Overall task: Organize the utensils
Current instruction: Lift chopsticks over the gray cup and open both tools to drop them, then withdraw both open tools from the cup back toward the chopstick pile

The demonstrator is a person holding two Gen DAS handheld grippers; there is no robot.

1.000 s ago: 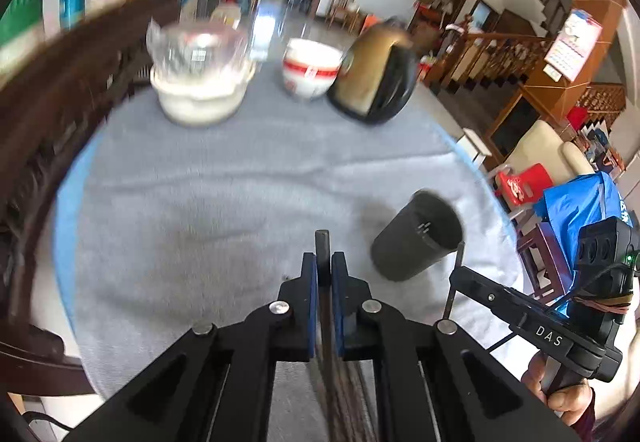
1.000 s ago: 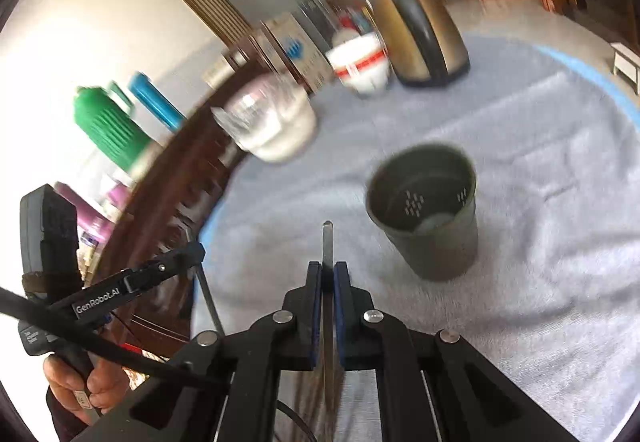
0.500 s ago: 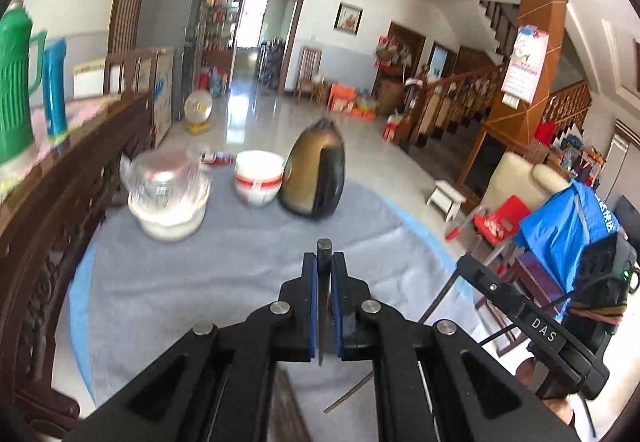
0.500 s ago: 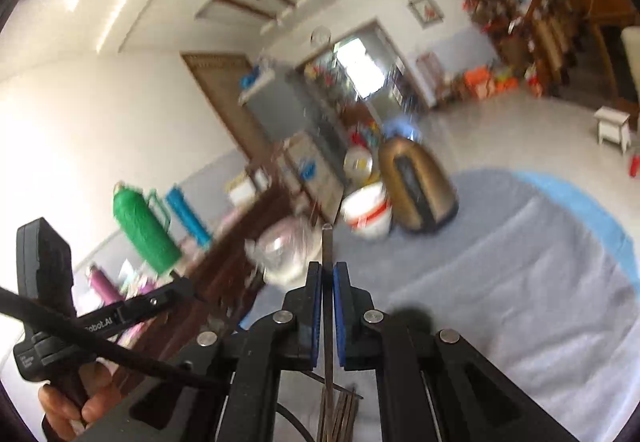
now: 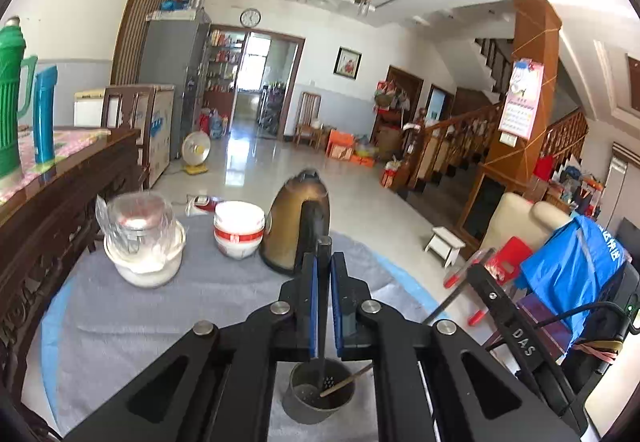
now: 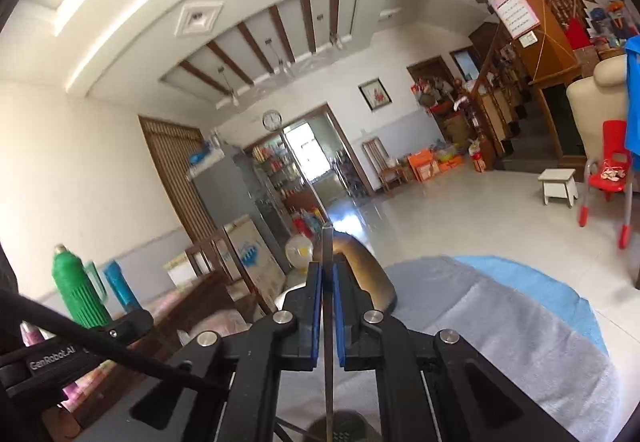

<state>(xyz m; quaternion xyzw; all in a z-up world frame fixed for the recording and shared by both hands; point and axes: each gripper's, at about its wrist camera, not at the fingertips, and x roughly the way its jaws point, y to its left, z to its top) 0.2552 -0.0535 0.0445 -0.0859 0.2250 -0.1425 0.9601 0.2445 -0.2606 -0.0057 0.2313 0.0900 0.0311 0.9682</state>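
**Both grippers clamp chopsticks above the holder**

The left gripper [image 5: 324, 274] is clenched on a dark chopstick [image 5: 323, 248] that runs down into the grey holder [image 5: 320, 400] on the grey cloth [image 5: 180, 314]. The right gripper [image 6: 327, 282] is clenched on a second chopstick [image 6: 327, 242], its lower end over the holder. A third stick [image 5: 346, 382] leans inside the holder.

A gold-brown kettle [image 5: 298, 222] stands on the grey cloth [image 5: 168, 306] beside a red-banded white bowl [image 5: 239, 228]. Left of that sits a glass jar [image 5: 136, 226] in a white bowl. A green thermos [image 5: 10, 102] and blue bottle [image 5: 43, 114] stand on the wooden sideboard.
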